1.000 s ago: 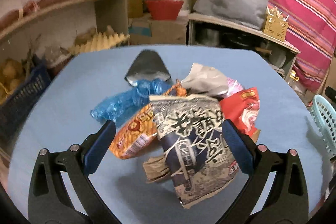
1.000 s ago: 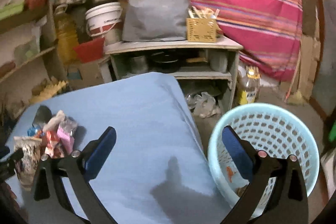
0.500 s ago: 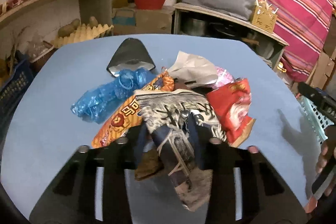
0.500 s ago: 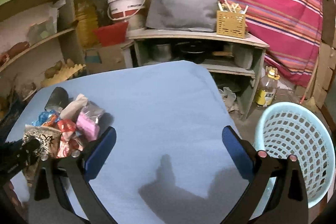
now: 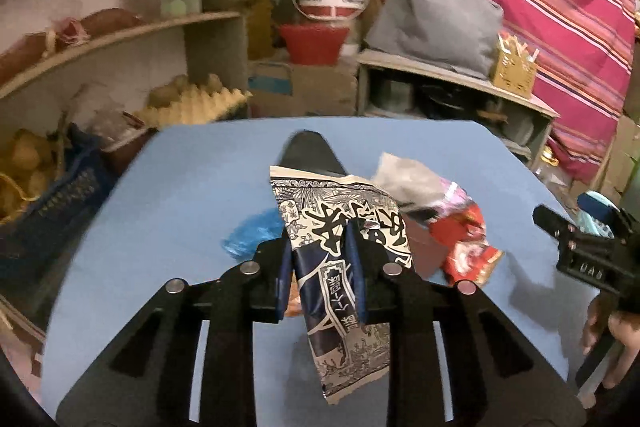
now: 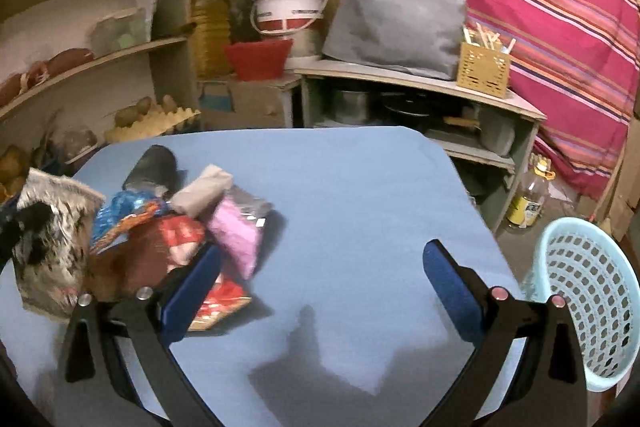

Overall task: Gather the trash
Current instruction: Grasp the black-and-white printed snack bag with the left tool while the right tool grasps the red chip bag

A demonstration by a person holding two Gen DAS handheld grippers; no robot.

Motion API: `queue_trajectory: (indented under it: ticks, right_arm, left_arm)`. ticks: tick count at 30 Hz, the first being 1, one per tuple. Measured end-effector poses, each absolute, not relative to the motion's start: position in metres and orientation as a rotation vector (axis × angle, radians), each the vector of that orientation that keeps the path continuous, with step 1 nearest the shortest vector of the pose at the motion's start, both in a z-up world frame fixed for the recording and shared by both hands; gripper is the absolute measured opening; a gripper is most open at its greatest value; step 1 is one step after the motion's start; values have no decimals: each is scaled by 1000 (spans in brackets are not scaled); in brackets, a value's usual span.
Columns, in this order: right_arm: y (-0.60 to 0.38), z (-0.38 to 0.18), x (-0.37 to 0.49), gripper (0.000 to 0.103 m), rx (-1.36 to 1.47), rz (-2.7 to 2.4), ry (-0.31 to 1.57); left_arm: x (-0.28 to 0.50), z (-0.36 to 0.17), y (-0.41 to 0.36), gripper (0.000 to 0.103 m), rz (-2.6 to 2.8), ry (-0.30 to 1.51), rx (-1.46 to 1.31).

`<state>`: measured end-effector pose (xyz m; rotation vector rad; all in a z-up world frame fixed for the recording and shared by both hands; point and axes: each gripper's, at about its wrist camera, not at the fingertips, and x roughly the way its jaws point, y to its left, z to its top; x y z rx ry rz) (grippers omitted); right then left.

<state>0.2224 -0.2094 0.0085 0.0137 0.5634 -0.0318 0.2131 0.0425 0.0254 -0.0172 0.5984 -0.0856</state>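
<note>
Pinching a blue-and-cream snack bag (image 5: 344, 259) mid-length, the left gripper (image 5: 321, 269) carries it above the near part of the blue table (image 5: 180, 195), long axis running near to far, its open mouth seemingly pointing far. The right gripper (image 6: 320, 291) hangs spread wide near the wrapper pile (image 6: 180, 223), left of the pale blue basket (image 6: 592, 299).

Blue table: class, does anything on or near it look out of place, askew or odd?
A heap of crumpled snack wrappers litters the blue table. The left tongs pinch a blue-and-white patterned wrapper, which hangs crooked. The light blue basket stands beside the table.
</note>
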Motion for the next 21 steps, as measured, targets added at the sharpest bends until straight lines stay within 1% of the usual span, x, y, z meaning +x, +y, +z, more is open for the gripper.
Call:
queue_trajectory:
  ticks: [10, 15, 16, 17, 18, 20, 21]
  right_arm:
    - [-150, -3, 235, 98, -43, 16, 597]
    - [-131, -13, 244, 97, -104, -2, 624]
    - [-131, -14, 245, 95, -111, -3, 631]
    - [-130, -15, 247, 88, -114, 0, 639]
    - [-130, -16, 249, 84, -116, 7, 652]
    - [-128, -18, 252, 66, -118, 25, 670]
    - [-128, -19, 252, 62, -120, 39, 679]
  left_arm:
    - [220, 20, 91, 23, 3, 601, -14]
    - [222, 18, 99, 23, 4, 607, -29]
    - [222, 18, 99, 23, 3, 606, -29]
    - [223, 18, 99, 23, 2, 605, -29]
    - [223, 17, 99, 23, 1, 606, -29]
    - [222, 17, 99, 23, 1, 608, -26]
    - [223, 17, 99, 23, -1, 610, -23]
